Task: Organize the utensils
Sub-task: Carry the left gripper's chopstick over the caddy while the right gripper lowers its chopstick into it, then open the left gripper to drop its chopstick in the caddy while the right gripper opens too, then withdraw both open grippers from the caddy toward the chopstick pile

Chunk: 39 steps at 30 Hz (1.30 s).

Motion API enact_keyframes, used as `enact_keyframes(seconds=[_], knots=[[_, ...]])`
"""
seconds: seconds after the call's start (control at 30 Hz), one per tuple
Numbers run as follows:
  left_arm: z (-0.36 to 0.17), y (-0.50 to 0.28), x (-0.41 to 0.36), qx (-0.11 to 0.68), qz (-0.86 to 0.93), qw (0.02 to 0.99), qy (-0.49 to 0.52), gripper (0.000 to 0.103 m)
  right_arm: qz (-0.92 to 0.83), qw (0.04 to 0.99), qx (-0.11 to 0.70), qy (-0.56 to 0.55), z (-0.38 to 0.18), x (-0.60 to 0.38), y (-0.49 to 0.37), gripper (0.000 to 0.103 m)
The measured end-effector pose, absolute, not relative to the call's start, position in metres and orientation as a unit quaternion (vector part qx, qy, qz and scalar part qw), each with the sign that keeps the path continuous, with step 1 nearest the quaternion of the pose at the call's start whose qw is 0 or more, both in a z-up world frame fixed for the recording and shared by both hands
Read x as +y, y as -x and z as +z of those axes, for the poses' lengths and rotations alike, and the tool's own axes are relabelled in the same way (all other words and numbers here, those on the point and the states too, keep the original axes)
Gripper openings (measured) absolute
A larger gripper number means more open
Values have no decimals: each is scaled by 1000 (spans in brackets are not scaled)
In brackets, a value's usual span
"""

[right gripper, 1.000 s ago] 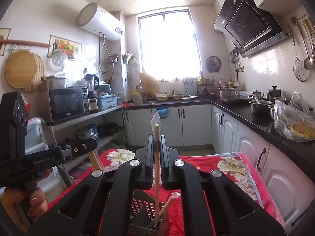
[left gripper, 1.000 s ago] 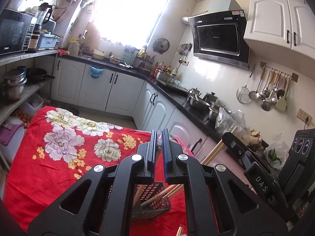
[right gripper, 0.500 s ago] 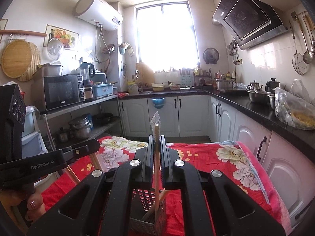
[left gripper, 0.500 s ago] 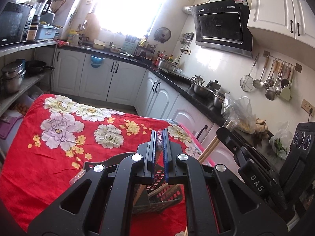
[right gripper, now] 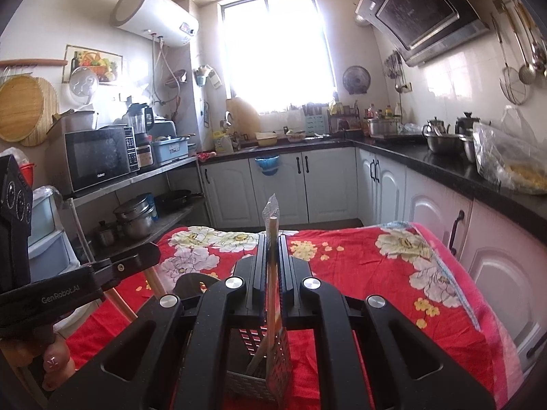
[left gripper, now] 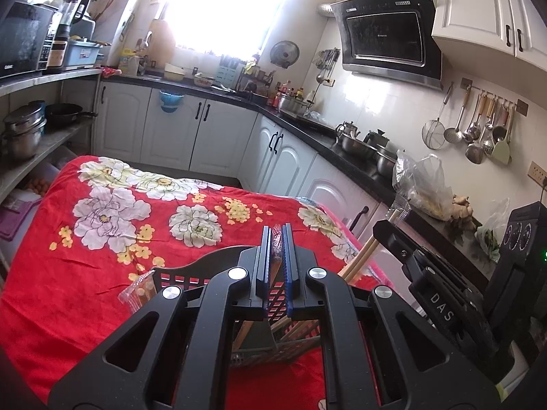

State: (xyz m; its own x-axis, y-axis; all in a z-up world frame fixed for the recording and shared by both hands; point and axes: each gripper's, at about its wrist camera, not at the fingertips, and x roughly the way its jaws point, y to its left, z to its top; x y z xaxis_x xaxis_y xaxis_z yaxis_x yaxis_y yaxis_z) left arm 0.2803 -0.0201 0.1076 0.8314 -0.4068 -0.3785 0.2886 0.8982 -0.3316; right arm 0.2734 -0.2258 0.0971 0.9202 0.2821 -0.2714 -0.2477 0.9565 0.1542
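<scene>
Sunlight from the kitchen window washed over white cabinets, a black counter and a table draped in a red floral cloth [left gripper: 102, 273].

Both claws tipped a little downward over that cloth, side by side. The left gripper [left gripper: 277, 266] had its jaws drawn almost together on a plastic-wrapped utensil [left gripper: 276, 239], the clear wrapper poking up between its blue pads. The right gripper [right gripper: 272, 270] likewise stood pinched narrow on a pair of wrapped chopsticks [right gripper: 272, 256]. From the left wrist camera the right gripper showed off to the right, chopsticks slanting down-left from its jaws; from the right wrist camera the left gripper appeared at the left edge, a hand [right gripper: 51, 362] wrapped round its handle.

Directly below and just ahead of both claws stood a dark perforated utensil basket [right gripper: 270, 358] on the cloth. The right claw's chopsticks ran nearly upright, lower ends down inside the basket, wrapper tip pointing up. More chopsticks [left gripper: 294, 328] leaned inside the basket beneath the left claw.
</scene>
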Motion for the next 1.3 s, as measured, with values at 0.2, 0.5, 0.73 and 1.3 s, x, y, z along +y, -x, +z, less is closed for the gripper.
enact_keyframes(seconds=[0.2, 0.5, 0.73, 1.3], knots=[[103, -282, -19, 233, -185, 945, 137, 3, 127, 976, 159, -77, 92, -233, -271, 35], [98, -278, -15, 239, -183, 943, 144, 4, 127, 969, 181, -107, 84, -245, -261, 45], [93, -270, -8, 245, -181, 939, 158, 38, 116, 964, 207, -124, 72, -255, -249, 52], [102, -235, 5, 220, -193, 941, 171, 92, 111, 961, 219, -125, 69, -264, -223, 71]])
